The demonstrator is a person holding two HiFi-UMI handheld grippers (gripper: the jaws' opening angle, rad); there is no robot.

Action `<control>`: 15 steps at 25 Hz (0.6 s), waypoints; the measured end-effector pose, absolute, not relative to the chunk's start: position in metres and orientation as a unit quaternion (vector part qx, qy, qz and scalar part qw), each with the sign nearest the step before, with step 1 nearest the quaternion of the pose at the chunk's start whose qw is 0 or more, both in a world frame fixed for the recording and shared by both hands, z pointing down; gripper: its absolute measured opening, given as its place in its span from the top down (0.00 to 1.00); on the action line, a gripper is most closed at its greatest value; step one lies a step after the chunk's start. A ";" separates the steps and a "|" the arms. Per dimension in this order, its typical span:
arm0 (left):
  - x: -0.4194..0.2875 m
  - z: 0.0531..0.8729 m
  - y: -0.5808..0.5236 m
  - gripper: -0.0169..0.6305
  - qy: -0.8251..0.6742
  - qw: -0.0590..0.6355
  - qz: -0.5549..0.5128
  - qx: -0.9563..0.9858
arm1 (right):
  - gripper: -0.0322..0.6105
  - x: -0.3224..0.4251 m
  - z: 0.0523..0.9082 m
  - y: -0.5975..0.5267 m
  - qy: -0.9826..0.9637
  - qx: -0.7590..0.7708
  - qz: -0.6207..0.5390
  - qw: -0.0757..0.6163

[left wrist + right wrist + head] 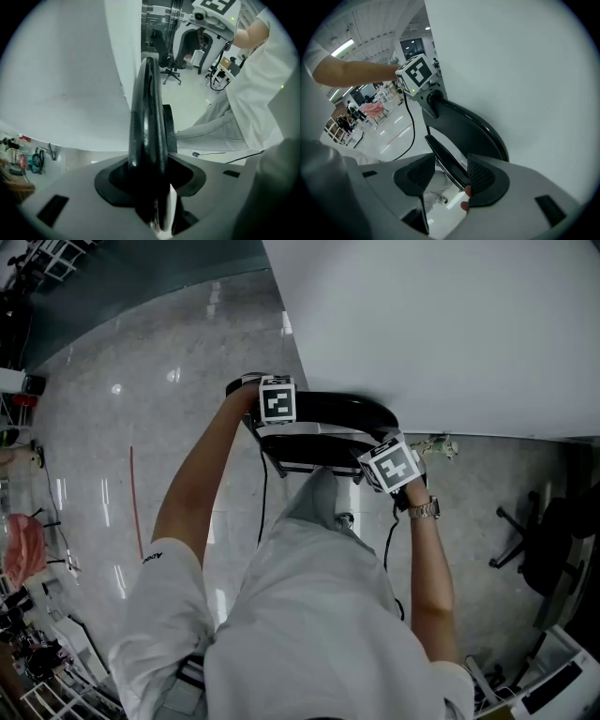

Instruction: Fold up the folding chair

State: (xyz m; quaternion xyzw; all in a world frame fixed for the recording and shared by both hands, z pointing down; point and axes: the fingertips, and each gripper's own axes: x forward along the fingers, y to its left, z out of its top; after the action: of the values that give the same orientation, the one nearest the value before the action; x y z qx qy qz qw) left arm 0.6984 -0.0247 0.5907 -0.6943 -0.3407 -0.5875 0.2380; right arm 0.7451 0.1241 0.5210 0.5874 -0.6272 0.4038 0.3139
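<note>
Chair [147, 112] backrest between left tongs [152, 183] (hidden in head view).

You have two tools, one left tool [151, 185] and one right tool [447, 174], and each carries one marker cube, two cubes [277, 399] [394, 463] in all. There is one black folding chair [328, 413] in front of you. You wear one wristwatch [424, 510]. One office chair [548, 554] stands on the floor [141, 409], which bears one red line [134, 498].
</note>
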 end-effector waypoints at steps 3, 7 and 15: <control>0.701 0.580 -0.029 0.69 -0.316 0.255 -0.574 -0.711 | 0.61 0.733 0.526 0.136 -0.628 0.582 0.410 0.313; 0.702 0.567 -0.037 0.65 -0.266 0.280 -0.543 -0.746 | 0.61 0.722 0.527 0.153 -0.627 0.586 0.418 0.297; 0.697 0.483 -0.035 0.66 -0.098 0.288 -0.410 -0.860 | 0.61 0.700 0.531 0.188 -0.616 0.614 0.435 0.233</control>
State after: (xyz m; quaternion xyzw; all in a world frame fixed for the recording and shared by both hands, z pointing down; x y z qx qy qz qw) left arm 0.6968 -0.0349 0.4834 -0.8601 -0.0976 -0.4098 0.2878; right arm 0.7004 0.1880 0.5306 0.6138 -0.6159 0.4352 0.2334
